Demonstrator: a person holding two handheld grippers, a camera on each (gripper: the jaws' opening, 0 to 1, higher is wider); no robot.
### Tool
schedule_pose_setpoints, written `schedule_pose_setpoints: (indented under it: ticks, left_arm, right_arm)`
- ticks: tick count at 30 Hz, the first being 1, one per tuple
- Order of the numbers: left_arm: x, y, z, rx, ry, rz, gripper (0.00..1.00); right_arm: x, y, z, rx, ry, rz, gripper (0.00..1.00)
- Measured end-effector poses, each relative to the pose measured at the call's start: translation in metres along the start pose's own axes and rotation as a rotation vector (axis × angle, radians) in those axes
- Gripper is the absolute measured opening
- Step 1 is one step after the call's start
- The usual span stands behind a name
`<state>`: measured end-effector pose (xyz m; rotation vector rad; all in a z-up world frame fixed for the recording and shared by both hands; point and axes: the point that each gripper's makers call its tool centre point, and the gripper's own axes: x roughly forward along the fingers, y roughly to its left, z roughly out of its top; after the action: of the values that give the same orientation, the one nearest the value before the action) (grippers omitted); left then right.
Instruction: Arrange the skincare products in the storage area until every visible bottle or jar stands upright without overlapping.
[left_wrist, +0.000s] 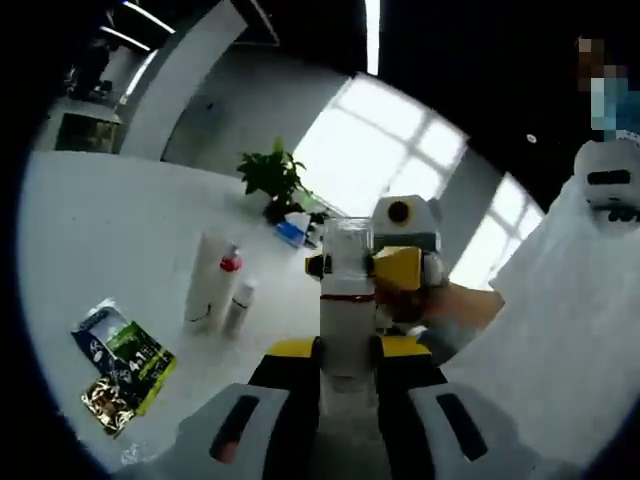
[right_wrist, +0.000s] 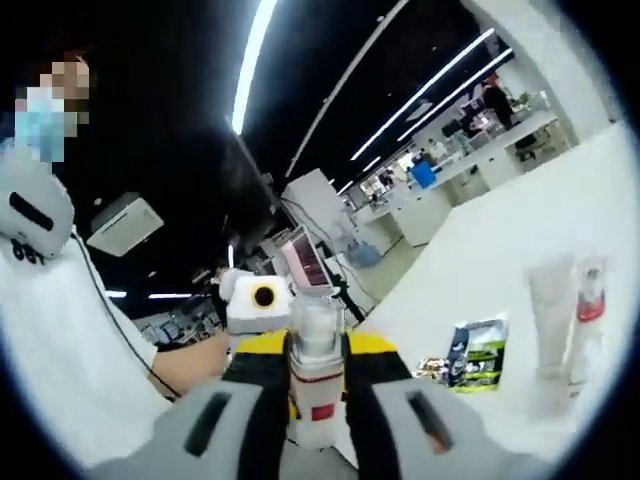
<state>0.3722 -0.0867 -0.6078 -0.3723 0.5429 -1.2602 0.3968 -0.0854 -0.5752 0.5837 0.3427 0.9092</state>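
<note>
A white bottle (left_wrist: 347, 300) with a clear cap and a red band sits upright between my left gripper's (left_wrist: 347, 348) yellow-tipped jaws, which are shut on its body. Just behind the cap is my right gripper (left_wrist: 400, 262), its yellow jaws on either side of the bottle's upper part. In the right gripper view the same bottle (right_wrist: 316, 385) is clamped in my right gripper (right_wrist: 316, 350), with the left gripper (right_wrist: 262, 300) close behind it. A white tube (left_wrist: 207, 280) (right_wrist: 550, 300), a red-capped bottle (left_wrist: 229, 272) (right_wrist: 588, 300) and a small white bottle (left_wrist: 240, 305) stand together on the table.
The white table (left_wrist: 100, 230) (right_wrist: 500, 220) also carries green and gold sachets (left_wrist: 125, 365) (right_wrist: 478, 355), a potted plant (left_wrist: 275, 180) and a blue item (left_wrist: 294, 229) at the far edge. A person in a white garment (left_wrist: 570, 320) (right_wrist: 60, 340) stands close by.
</note>
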Motion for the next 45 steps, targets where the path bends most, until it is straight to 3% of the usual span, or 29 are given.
schedule_pose_setpoints:
  ticks: [3,9,11,12,15,16,18,19,22,31,32,35,39,45]
  left_arm:
    - [0.005,0.009,-0.004,0.047,0.017,0.118,0.21]
    - [0.007,0.031,-0.016,0.312,0.135,0.407,0.19]
    - [0.007,0.033,-0.020,0.366,0.178,0.456,0.17]
    - [0.009,0.033,-0.027,0.406,0.229,0.467,0.17]
    - [0.012,0.037,-0.031,0.501,0.273,0.506,0.17]
    - [0.013,0.037,-0.032,0.500,0.275,0.505,0.17]
    - [0.010,0.038,-0.032,0.477,0.271,0.488,0.16]
    - [0.011,0.035,-0.033,0.428,0.246,0.447,0.16]
    - [0.008,0.034,-0.030,0.388,0.220,0.409,0.16]
    - [0.008,0.014,-0.032,0.264,0.180,0.206,0.16]
    - [0.006,0.015,-0.032,0.280,0.183,0.195,0.16]
    - [0.004,0.010,-0.035,0.258,0.180,0.126,0.16]
    - [0.003,-0.001,-0.033,0.170,0.134,0.003,0.16]
    - [0.005,-0.001,-0.035,0.204,0.170,-0.035,0.16]
  right_arm:
    - [0.000,-0.014,-0.003,0.037,-0.028,-0.102,0.19]
    - [-0.005,-0.041,-0.019,0.075,0.012,-0.332,0.18]
    - [-0.007,-0.049,-0.027,0.182,0.024,-0.406,0.18]
    - [-0.007,-0.050,-0.029,0.214,0.019,-0.413,0.18]
    - [-0.008,-0.054,-0.030,0.231,0.002,-0.442,0.18]
    - [-0.008,-0.053,-0.031,0.235,0.004,-0.443,0.18]
    - [-0.009,-0.051,-0.033,0.240,0.018,-0.430,0.19]
    - [-0.009,-0.050,-0.032,0.230,0.021,-0.412,0.19]
    - [-0.008,-0.042,-0.027,0.150,0.029,-0.345,0.19]
    - [-0.004,-0.013,-0.023,-0.196,0.100,-0.191,0.20]
    - [-0.005,-0.012,-0.024,-0.236,0.118,-0.180,0.20]
    - [-0.004,-0.005,-0.026,-0.253,0.135,-0.134,0.21]
    - [-0.006,0.005,-0.024,-0.304,0.130,-0.062,0.21]
    - [-0.006,0.007,-0.027,-0.386,0.177,-0.040,0.21]
